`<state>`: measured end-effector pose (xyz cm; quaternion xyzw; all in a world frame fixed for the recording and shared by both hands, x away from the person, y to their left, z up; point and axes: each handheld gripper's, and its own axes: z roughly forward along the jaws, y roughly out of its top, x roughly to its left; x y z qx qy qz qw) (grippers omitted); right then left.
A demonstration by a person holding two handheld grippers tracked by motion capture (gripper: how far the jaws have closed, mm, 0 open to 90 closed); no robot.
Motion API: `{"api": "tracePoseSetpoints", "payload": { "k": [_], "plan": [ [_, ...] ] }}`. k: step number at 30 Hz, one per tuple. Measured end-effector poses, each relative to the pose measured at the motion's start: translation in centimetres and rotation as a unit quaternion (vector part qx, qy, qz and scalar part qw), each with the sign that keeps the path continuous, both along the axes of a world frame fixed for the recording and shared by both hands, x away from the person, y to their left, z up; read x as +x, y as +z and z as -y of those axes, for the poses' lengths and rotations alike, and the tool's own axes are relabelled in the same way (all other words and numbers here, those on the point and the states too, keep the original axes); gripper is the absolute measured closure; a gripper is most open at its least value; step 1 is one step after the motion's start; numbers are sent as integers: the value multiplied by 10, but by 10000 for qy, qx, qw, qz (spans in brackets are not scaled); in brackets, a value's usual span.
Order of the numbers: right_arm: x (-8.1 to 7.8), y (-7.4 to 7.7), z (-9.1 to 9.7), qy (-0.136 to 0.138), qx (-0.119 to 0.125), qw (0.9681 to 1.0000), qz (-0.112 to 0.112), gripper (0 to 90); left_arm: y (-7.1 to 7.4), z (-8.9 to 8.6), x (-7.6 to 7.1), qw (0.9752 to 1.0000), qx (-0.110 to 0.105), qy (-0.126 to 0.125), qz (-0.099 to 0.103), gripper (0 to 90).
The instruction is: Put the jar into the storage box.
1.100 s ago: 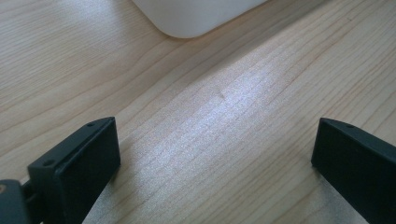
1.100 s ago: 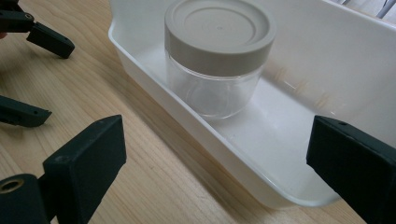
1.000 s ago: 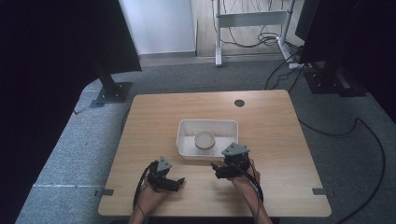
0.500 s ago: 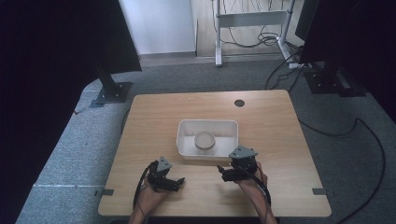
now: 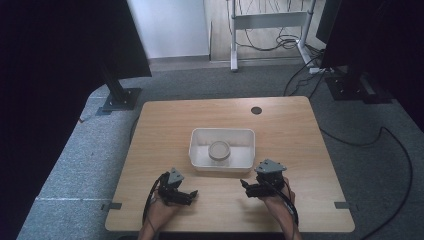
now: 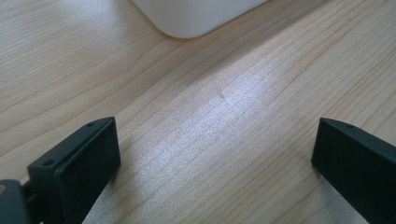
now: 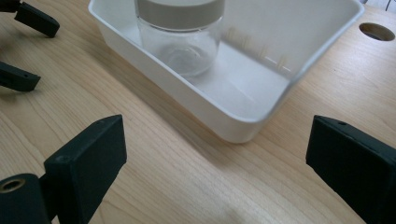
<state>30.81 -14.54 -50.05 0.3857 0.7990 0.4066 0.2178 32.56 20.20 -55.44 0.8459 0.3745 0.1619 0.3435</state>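
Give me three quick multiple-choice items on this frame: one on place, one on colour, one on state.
1. Where is the glass jar?
A. inside the white tray
B. on the bare table beside the tray
C. held in the right gripper

2. What colour is the jar's lid?
A. red
B. black
C. pale grey

3. How do the jaws of the right gripper stand?
A. shut on the tray rim
B. open, holding nothing
C. shut on the jar

Key: 1 A, the jar stands on the tray floor within its walls. 2 C, the lid looks pale grey in both views. 3 B, bare wooden table shows between the wide-apart jaws.
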Motion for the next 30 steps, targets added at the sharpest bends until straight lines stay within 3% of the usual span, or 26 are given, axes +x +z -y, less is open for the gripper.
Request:
{"api": "tracePoseSetpoints", "payload": {
  "k": [16, 30],
  "plan": [
    [-11, -6, 24, -256, 24, 9997, -42, 34, 0, 0, 0, 10000, -8, 10, 1, 9],
    [-23, -20, 45, -560, 101, 9983, -103, 32, 0, 0, 0, 10000, -5, 9, 0, 9]
  ]
}}
